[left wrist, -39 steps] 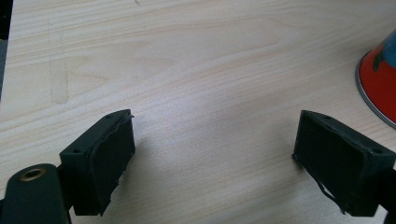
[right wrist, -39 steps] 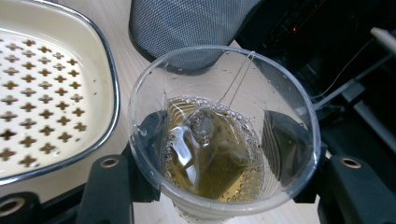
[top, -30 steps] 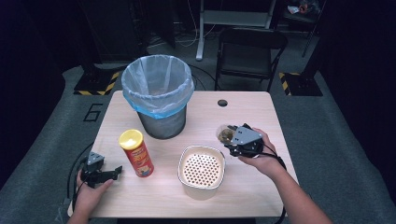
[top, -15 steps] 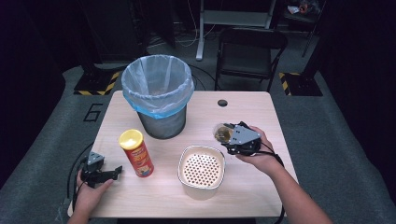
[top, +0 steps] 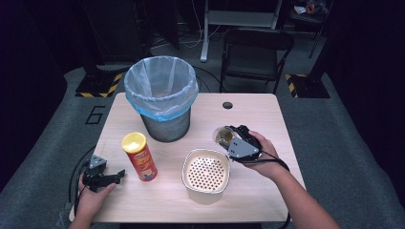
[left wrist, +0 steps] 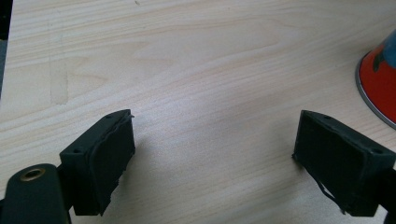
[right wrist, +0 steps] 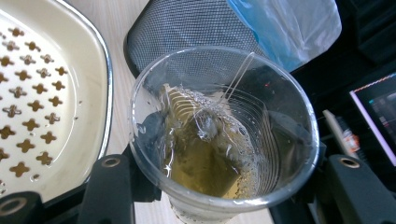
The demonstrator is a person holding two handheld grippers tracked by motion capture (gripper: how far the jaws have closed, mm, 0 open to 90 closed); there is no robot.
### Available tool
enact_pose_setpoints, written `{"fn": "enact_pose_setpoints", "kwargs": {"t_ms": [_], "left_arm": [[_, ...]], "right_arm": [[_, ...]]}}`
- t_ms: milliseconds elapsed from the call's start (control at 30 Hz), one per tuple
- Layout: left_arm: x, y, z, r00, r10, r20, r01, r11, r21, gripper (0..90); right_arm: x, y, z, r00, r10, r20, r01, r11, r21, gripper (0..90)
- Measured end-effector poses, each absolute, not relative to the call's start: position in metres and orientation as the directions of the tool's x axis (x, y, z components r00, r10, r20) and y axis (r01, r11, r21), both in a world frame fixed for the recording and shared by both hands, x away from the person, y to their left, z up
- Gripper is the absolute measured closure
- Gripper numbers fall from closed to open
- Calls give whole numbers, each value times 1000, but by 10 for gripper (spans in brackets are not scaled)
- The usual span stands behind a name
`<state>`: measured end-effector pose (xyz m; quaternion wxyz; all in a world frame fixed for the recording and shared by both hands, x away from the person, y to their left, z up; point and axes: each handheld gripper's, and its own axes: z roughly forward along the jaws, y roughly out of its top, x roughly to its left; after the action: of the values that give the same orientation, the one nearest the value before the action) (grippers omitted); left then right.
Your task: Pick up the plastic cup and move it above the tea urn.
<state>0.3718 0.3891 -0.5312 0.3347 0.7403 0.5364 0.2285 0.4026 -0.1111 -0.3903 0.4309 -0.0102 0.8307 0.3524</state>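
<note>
A clear plastic cup (top: 222, 136) (right wrist: 224, 140) with yellowish liquid and a tea bag (right wrist: 205, 154) is gripped at its sides by my right gripper (top: 227, 138) (right wrist: 224, 191), which is shut on it. The cup hangs above the table, tipped leftward, just right of and behind the white perforated strainer bowl (top: 184, 172) (right wrist: 100, 70). My left gripper (top: 114, 175) (left wrist: 212, 158) rests on the table at the front left. Its jaws stand wide open with nothing between them. The red chips can (top: 142, 160) (left wrist: 380, 79) stands just to its right.
A grey mesh bin (top: 165, 126) (right wrist: 187, 32) lined with a blue bag stands at the back middle-left of the wooden table (top: 258, 114). A small dark hole (top: 227, 105) sits near the far edge. A black chair (top: 255, 52) stands behind the table.
My right gripper has drifted slightly left with the cup, toward the strainer bowl. The left gripper has stayed where it was.
</note>
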Motion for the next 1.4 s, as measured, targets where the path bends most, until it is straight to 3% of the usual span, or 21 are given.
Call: {"fn": "enact_pose_setpoints", "kwargs": {"t_ms": [167, 267, 300, 333, 467, 500, 600, 633, 800, 867, 900, 1000, 1400], "left_arm": [[372, 389, -531, 320, 947, -21, 641, -200, 741, 119], [372, 389, -531, 320, 947, -22, 642, -200, 740, 119], [372, 389, -531, 320, 947, -22, 642, -200, 740, 119], [372, 389, -531, 320, 947, -22, 642, -200, 740, 119], [372, 389, -531, 320, 947, -21, 641, -201, 741, 120], [372, 389, -531, 320, 947, -21, 641, -201, 741, 119], [372, 389, -531, 320, 947, -21, 641, -200, 741, 119], [372, 389, -531, 320, 947, -21, 641, -200, 741, 119], [372, 389, -531, 320, 947, -20, 641, -201, 741, 120], [372, 389, -531, 320, 947, -23, 642, -199, 740, 120], [372, 389, -531, 321, 947, -20, 641, -201, 741, 120], [372, 389, -531, 320, 947, -21, 641, -200, 741, 120], [372, 389, -531, 320, 947, -22, 642, -200, 740, 120]], "right_arm": [[396, -103, -392, -577, 235, -782, -354, 791, 499, 420], [389, -92, -397, -515, 136, -846, -395, 838, 375, 422], [389, -92, -397, -515, 136, -846, -395, 838, 375, 422], [385, -86, -400, -473, 68, -878, -427, 855, 296, 423], [376, -74, -407, -362, -62, -930, -468, 875, 124, 427], [376, -74, -407, -362, -62, -930, -468, 875, 124, 427], [369, -66, -413, -274, -150, -950, -476, 879, -2, 428], [366, -61, -415, -195, -229, -954, -472, 874, -114, 429], [357, -53, -422, -46, -365, -930, -458, 835, -304, 431], [355, -50, -423, -21, -419, -908, -462, 809, -363, 430], [354, -49, -421, -20, -490, -871, -452, 782, -430, 430], [350, -47, -420, 48, -520, -853, -449, 752, -483, 429], [344, -47, -422, 89, -517, -851, -467, 734, -494, 426]]}}
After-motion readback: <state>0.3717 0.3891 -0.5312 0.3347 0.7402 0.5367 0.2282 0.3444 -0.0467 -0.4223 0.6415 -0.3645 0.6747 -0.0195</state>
